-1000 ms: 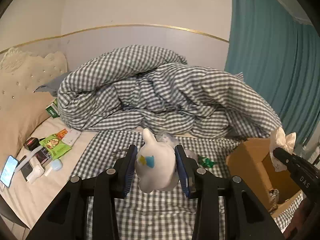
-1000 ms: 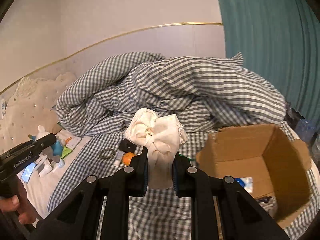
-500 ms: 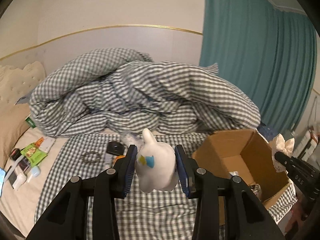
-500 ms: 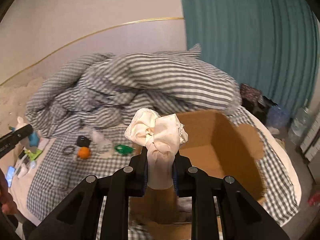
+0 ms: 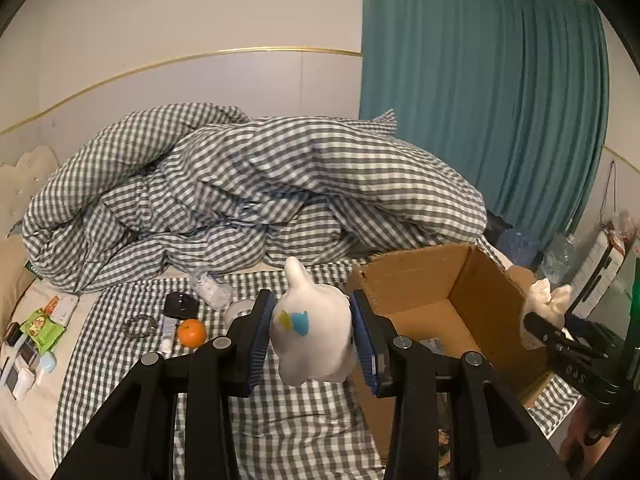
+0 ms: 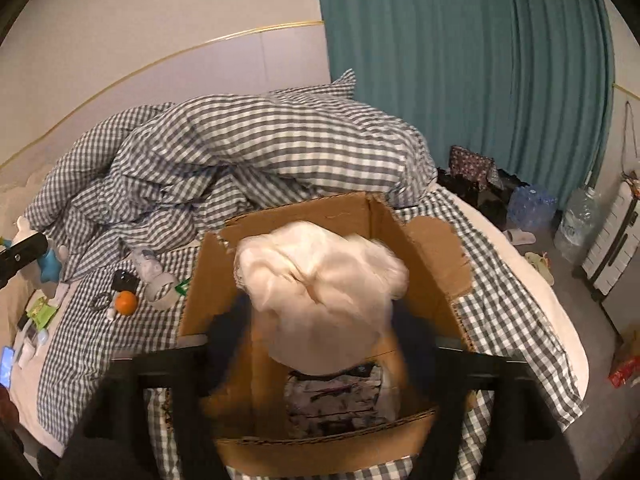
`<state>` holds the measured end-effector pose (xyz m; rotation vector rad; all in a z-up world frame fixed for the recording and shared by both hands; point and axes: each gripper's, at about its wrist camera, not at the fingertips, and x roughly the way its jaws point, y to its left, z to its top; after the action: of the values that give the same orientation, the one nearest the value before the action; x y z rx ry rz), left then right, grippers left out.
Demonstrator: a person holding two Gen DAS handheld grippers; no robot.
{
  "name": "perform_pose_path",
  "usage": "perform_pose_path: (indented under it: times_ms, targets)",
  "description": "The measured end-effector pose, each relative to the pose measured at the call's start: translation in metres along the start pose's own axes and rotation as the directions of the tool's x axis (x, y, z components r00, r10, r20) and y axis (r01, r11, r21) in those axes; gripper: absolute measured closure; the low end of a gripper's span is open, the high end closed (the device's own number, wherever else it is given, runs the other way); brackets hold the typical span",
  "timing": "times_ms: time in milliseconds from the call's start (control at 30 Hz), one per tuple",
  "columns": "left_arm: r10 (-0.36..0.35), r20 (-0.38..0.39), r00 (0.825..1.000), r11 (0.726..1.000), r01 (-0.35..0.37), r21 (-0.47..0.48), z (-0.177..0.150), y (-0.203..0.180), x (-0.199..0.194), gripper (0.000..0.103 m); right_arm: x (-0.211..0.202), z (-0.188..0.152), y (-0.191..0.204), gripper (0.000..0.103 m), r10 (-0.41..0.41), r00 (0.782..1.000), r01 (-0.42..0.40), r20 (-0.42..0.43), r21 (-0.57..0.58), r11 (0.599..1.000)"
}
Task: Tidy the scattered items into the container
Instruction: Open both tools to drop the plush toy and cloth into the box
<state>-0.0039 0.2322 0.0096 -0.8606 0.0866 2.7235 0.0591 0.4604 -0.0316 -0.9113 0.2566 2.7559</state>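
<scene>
1. The cardboard box (image 6: 424, 256) is stood open on the checked bed sheet (image 5: 304, 432) at the near right of the bed, its mouth turned upward so that items can be dropped in. Printed packaging is seen on its floor.
2. A cream cloth bundle (image 6: 320, 292) is seen directly over the box mouth in the right wrist view, heavily blurred. The right claw (image 6: 320, 360) is smeared too; whether it grips the cloth or has let go cannot be told. In the left wrist view the cloth (image 5: 544, 300) is seen at the tip of that claw, beside the box's right wall.
3. A white plush toy (image 5: 312, 340) is clenched between the blue pads of the left claw (image 5: 312, 342), held above the sheet just left of the box, presumably waiting its turn.
4. Scattered items are left on the sheet further left: an orange (image 5: 191, 333), a black object (image 5: 181, 306), a tape roll (image 5: 238, 312) and a clear wrapper (image 5: 210, 286).
5. A rumpled checked duvet (image 5: 248, 192) is heaped at the far side; small packets (image 5: 42, 326) lie at the far left edge.
</scene>
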Motion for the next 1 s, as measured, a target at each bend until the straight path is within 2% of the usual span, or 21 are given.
perform_pose_path:
  times_ms: [167,400,833,900,933,967,1000]
  targets:
    - [-0.021,-0.015,1.0,0.999,0.021,0.026,-0.002,-0.021,0.01,0.064,-0.005,-0.001,-0.012,0.012,-0.016,1.0,0.016,0.021,0.006,1.0]
    - [-0.083,-0.045,0.996,0.994,0.086,0.072,-0.007,-0.062,0.029,0.064,-0.015,-0.004,-0.032,0.012,-0.047,0.997,0.045,0.063,0.043,0.998]
    - [-0.19,-0.116,0.975,0.97,0.204,0.132,-0.01,-0.132,0.068,0.063,-0.033,0.002,-0.079,0.012,-0.115,0.989,0.105,0.095,0.099,0.989]
    - [-0.207,-0.11,0.972,0.965,0.222,0.143,-0.01,-0.138,0.066,0.057,-0.034,0.001,-0.083,0.012,-0.118,0.989,0.108,0.092,0.103,0.989]
    - [-0.218,-0.112,0.969,0.96,0.234,0.153,-0.01,-0.142,0.066,0.041,-0.034,0.0,-0.084,0.012,-0.122,0.989,0.113,0.089,0.103,0.988]
    - [-0.226,-0.115,0.967,0.956,0.243,0.163,-0.01,-0.145,0.065,0.018,-0.034,0.0,-0.085,0.012,-0.128,0.988,0.119,0.087,0.102,0.988]
    - [-0.23,-0.109,0.967,0.955,0.246,0.166,-0.011,-0.146,0.064,0.01,-0.034,0.0,-0.086,0.012,-0.136,0.987,0.127,0.087,0.099,0.987]
